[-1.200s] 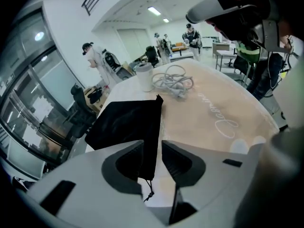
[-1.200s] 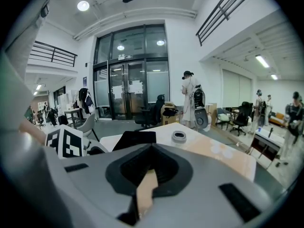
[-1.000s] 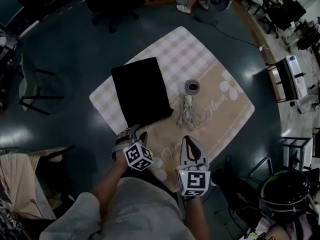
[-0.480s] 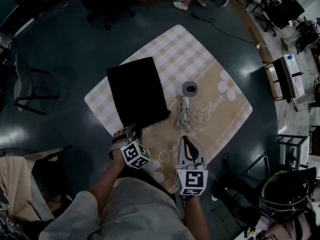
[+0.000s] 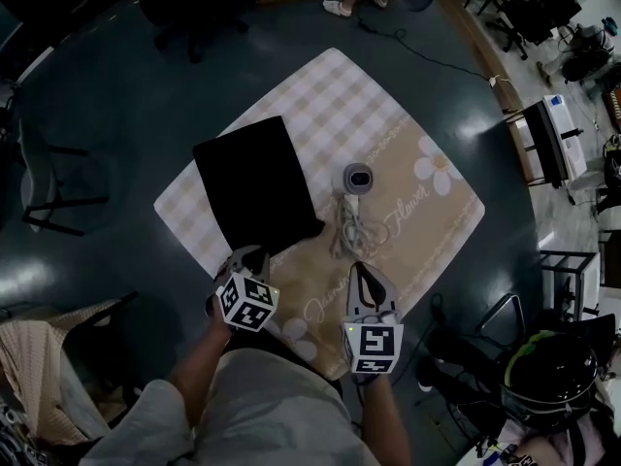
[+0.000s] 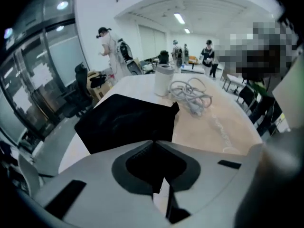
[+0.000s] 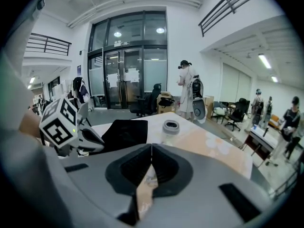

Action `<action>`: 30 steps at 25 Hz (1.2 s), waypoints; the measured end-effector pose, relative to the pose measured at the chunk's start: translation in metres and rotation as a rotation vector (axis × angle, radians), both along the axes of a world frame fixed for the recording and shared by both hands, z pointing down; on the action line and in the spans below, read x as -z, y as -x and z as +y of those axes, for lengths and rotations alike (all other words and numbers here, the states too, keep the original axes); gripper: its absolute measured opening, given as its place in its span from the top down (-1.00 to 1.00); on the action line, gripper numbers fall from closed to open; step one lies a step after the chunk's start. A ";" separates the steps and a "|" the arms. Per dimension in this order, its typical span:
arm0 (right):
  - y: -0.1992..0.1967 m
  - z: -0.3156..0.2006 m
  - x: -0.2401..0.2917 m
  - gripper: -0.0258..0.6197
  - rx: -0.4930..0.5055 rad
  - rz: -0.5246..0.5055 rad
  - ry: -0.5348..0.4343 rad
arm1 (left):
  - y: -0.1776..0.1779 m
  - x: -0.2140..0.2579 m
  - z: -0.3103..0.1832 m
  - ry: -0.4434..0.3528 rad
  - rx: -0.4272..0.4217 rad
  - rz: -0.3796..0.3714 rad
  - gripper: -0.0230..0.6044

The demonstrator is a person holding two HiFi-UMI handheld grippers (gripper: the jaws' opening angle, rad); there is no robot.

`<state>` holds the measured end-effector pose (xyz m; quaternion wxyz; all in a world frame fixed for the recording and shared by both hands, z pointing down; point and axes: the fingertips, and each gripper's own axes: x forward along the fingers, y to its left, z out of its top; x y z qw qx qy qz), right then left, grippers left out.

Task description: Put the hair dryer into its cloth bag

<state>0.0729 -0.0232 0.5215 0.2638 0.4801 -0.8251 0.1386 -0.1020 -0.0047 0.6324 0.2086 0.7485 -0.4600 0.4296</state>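
L gripper (image 6: 154,141) is closing on the near edge of the black cloth bag (image 5: 254,183), which lies flat on the checked mat (image 5: 427,221), left of centre. Fabric looks caught right at the tips, but it's a thin bite. R gripper (image 7: 152,144) is pressed together w/ nothing in it, hovering over the mat's near side. Hair dryer (image 5: 357,178) sits mid-mat, just right of the bag and not touching it, barrel upright, w/ its cord (image 5: 347,223) in a loose pile on the near side. Main worry, imo: if I've nipped both layers of the bag, the mouth won't open and the dryer has nowhere to go. I can't tell from here whether it's one layer or two. If the mat got caught too, lifting drags the mat and tips the dryer over. Such a shallow pinch could also slip once I pull. R has to spread before it can take the dryer, and that loose cord will prob snag on the bag's rim or trail outside
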 end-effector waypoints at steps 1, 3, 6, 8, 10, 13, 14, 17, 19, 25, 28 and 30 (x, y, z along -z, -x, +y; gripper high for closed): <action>-0.002 -0.003 -0.002 0.87 -0.004 0.005 0.008 | -0.001 0.003 -0.004 0.014 0.035 0.056 0.87; -0.005 -0.009 -0.007 0.87 -0.009 0.019 0.032 | -0.003 0.011 -0.012 0.031 0.087 0.140 0.87; -0.009 -0.019 -0.016 0.87 -0.017 0.046 0.077 | -0.006 0.022 -0.023 0.032 0.103 0.189 0.87; -0.012 -0.025 -0.021 0.87 -0.027 0.061 0.097 | -0.010 0.029 -0.029 0.032 0.105 0.229 0.87; -0.015 -0.030 -0.024 0.87 -0.037 0.072 0.110 | -0.013 0.038 -0.034 0.034 0.119 0.272 0.87; -0.017 -0.036 -0.027 0.87 -0.034 0.081 0.127 | -0.016 0.052 -0.041 0.033 0.147 0.318 0.87; -0.018 -0.037 -0.028 0.87 -0.031 0.084 0.132 | -0.018 0.055 -0.043 0.035 0.158 0.336 0.87; -0.017 -0.044 -0.032 0.80 -0.026 0.091 0.153 | -0.022 0.063 -0.052 0.031 0.185 0.397 0.87; -0.013 -0.047 -0.037 0.48 -0.016 0.094 0.181 | -0.023 0.068 -0.058 0.027 0.196 0.429 0.87; -0.003 -0.057 -0.062 0.15 0.020 0.155 0.252 | -0.017 0.080 -0.077 0.011 0.221 0.485 0.87; -0.002 -0.064 -0.082 0.03 0.030 0.222 0.289 | -0.015 0.084 -0.084 0.000 0.204 0.477 0.87; -0.003 -0.068 -0.095 0.00 0.030 0.273 0.311 | -0.017 0.085 -0.085 0.002 0.194 0.481 0.87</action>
